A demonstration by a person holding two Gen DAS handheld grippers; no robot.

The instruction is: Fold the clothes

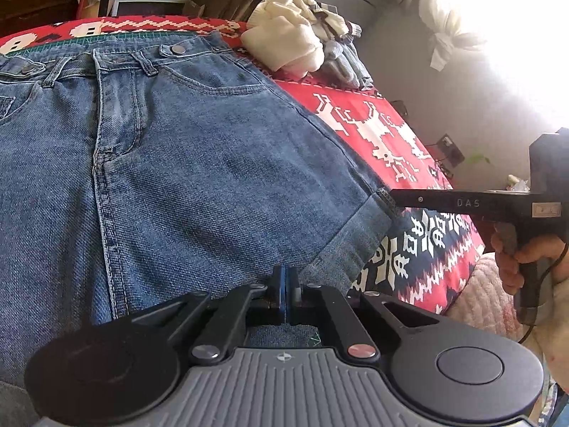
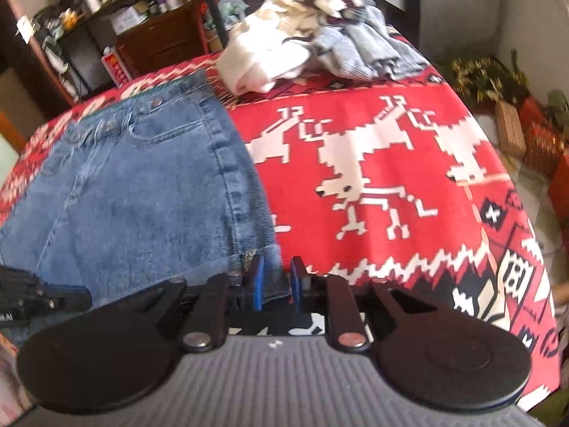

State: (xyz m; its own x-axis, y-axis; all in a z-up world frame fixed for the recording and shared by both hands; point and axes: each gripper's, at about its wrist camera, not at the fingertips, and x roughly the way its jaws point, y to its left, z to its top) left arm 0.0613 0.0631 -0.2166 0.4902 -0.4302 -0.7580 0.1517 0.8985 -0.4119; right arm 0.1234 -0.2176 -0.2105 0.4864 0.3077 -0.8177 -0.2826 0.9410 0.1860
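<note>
The left hand-held gripper (image 1: 286, 293) is pinched closed on the near hem of the jeans (image 1: 185, 163). The right hand-held gripper (image 2: 276, 284), jaws narrowly apart, straddles their hem corner. The jeans lie flat on the red patterned blanket (image 2: 373, 135); beyond lies a pile of clothes (image 2: 306, 42).

The left hand-held gripper (image 1: 285, 293) is pointing forward and low, its blue-padded fingers (image 1: 281, 290) pressing together with no gap showing. The right hand-held gripper (image 2: 277, 281) is reaching in from the right side, its blue pads (image 2: 258, 277) standing apart. A person's hand (image 1: 515, 259) is wrapping around its black pistol-style handle.
</note>
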